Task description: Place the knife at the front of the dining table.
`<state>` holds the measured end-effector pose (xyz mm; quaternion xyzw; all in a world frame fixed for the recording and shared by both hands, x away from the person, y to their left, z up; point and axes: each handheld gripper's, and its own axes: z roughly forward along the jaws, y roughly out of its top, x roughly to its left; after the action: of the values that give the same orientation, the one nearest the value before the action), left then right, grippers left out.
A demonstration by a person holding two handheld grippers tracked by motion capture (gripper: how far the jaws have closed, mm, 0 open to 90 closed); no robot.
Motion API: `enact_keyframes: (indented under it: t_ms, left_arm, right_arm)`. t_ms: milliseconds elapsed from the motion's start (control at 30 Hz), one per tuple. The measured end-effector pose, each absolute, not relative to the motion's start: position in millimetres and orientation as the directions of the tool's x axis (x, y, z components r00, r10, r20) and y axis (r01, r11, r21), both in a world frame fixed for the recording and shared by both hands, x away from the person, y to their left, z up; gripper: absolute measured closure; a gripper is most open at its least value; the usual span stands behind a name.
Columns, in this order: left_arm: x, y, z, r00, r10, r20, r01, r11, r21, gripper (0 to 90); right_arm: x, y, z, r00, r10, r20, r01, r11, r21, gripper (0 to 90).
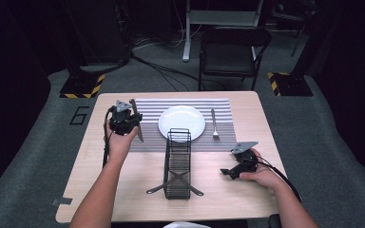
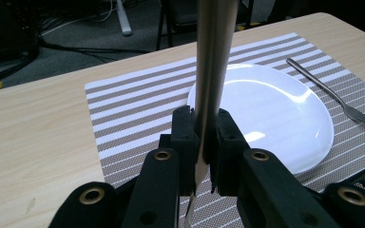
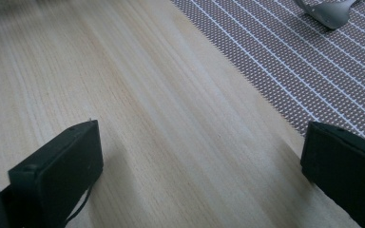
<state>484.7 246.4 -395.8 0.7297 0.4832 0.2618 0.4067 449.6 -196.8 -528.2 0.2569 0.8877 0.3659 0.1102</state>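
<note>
A person seated at a wooden tabletop (image 1: 123,190) works a pair of hand-held tongs over a place setting. The left tongs (image 1: 132,124) are pinching a table knife (image 1: 136,119), their black pads pressed against the metal on both sides; in the left gripper view the knife (image 2: 214,57) rises steeply out of the grip and its narrower end shows below the pads, above the striped placemat (image 2: 138,114). Seen from the high view, the knife hangs just left of the white plate (image 1: 182,122), over the left part of the placemat (image 1: 147,107), its upper end pointing away from the person.

The plate sits at the middle of the placemat, and a fork (image 1: 214,124) lies flat just right of the plate, tines toward the person. A black wire cutlery rack (image 1: 177,164) stands just in front of the plate, its far end overlapping the plate's near rim, with two utensil handles crossing under its near end.

The right tongs (image 1: 226,172) rest low on the bare wood, right of the rack and in front of the fork, well apart from the plate. In the right gripper view they (image 3: 199,171) stand spread wide with nothing between them but bare wood grain.
</note>
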Motion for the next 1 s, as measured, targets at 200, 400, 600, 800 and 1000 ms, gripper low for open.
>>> enact_keyframes:
  t_ms: [200, 400, 600, 800, 1000]
  left_arm:
    - [488, 247, -403, 0.389, 0.921, -0.018, 0.509, -0.199, 0.837, 82.1]
    - [493, 247, -410, 0.382, 0.924, -0.030, 0.519, -0.188, 0.834, 82.1]
    - [496, 246, -412, 0.385, 0.923, -0.028, 0.513, -0.189, 0.838, 82.3]
    - [502, 244, -414, 0.378, 0.925, -0.031, 0.505, -0.178, 0.845, 82.5]
    - [506, 242, -416, 0.371, 0.928, -0.034, 0.496, -0.167, 0.852, 82.6]
  right_arm:
    - [450, -197, -528, -0.845, 0.534, -0.011, 0.371, 0.602, 0.707, 0.0]
    - [450, -197, -528, -0.845, 0.534, -0.011, 0.371, 0.602, 0.707, 0.0]
    - [450, -197, -528, -0.845, 0.534, -0.011, 0.371, 0.602, 0.707, 0.0]
    - [450, -197, -528, -0.845, 0.534, -0.011, 0.371, 0.602, 0.707, 0.0]
    - [450, -197, -528, -0.845, 0.534, -0.011, 0.371, 0.602, 0.707, 0.0]
